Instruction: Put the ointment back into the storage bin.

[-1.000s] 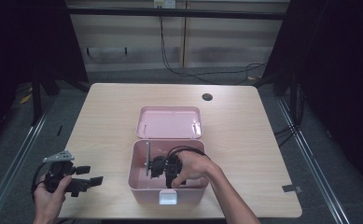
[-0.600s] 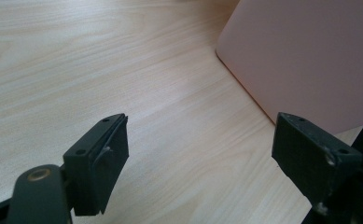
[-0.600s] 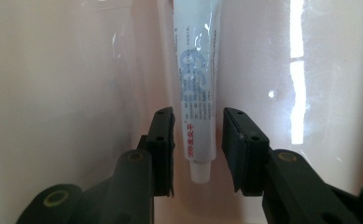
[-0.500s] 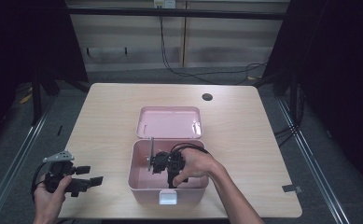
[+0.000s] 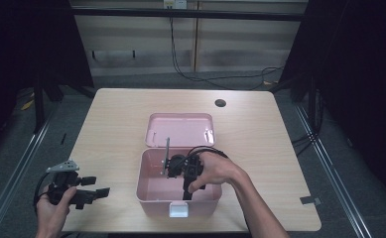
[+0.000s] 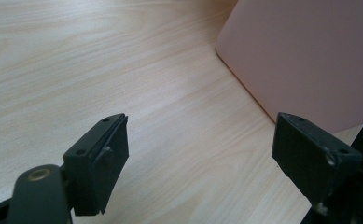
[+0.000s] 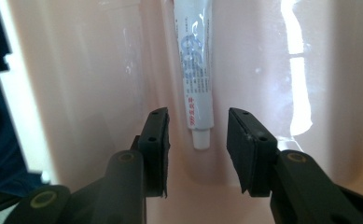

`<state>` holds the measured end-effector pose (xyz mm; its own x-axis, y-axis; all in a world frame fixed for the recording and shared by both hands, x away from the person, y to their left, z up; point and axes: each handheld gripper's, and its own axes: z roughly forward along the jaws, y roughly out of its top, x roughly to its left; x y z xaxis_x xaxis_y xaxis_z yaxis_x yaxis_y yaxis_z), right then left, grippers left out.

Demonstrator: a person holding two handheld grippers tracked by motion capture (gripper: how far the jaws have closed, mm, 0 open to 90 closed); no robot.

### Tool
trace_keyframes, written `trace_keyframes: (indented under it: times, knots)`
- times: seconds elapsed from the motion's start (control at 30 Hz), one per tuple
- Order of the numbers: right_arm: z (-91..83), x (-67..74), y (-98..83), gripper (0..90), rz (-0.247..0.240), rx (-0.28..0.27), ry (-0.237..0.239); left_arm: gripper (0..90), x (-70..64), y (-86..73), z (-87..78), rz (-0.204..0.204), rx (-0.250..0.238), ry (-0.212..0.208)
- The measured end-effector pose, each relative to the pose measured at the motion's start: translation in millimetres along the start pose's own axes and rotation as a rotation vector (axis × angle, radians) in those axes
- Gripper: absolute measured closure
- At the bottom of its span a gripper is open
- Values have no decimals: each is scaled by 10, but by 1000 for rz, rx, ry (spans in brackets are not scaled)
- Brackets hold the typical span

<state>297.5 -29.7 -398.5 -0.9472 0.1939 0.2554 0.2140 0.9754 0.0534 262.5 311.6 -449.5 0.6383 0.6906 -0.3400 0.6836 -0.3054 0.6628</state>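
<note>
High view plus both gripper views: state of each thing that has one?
Pink plastic box: open, lid laid back flat.
White toothpaste tube: lying inside the box, released, cap on.
Right gripper: fingers just opened, part-open, clear of the tube.
Left gripper: open, nothing between fingers.

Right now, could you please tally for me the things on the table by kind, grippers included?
Pink box, open, its lid laid back: 1
White tube lying inside the box: 1
Black grippers: 2, the left gripper open over the table, the right gripper open inside the box, its jaws just opened, clear of the tube
Total: 4
</note>
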Motion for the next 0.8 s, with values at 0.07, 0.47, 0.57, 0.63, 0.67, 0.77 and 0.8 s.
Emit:
trace_keyframes:
  times: [0.07, 0.47, 0.57, 0.63, 0.67, 0.77, 0.8]
  knots:
    - [-36, 3, -9, 588, 6, -8, -13, 186, -1, 1, -2, 2, -3, 6]
    - [-319, 44, -136, 574, 9, -70, -43, 187, -7, 2, 5, 3, -2, 7]
    - [-361, 59, -172, 572, 14, -66, -55, 186, -6, 2, 4, 3, -2, 9]
    - [-389, 68, -197, 572, 17, -72, -56, 186, -2, 2, 0, 7, 1, 7]
    - [-405, 69, -208, 571, 16, -76, -59, 186, -4, 1, 0, 4, -1, 8]
    - [-478, 72, -256, 572, 30, -83, -67, 186, -2, 1, 0, 3, -2, 7]
    - [-507, 77, -275, 572, 42, -87, -69, 186, 1, 2, -1, 3, 1, 1]
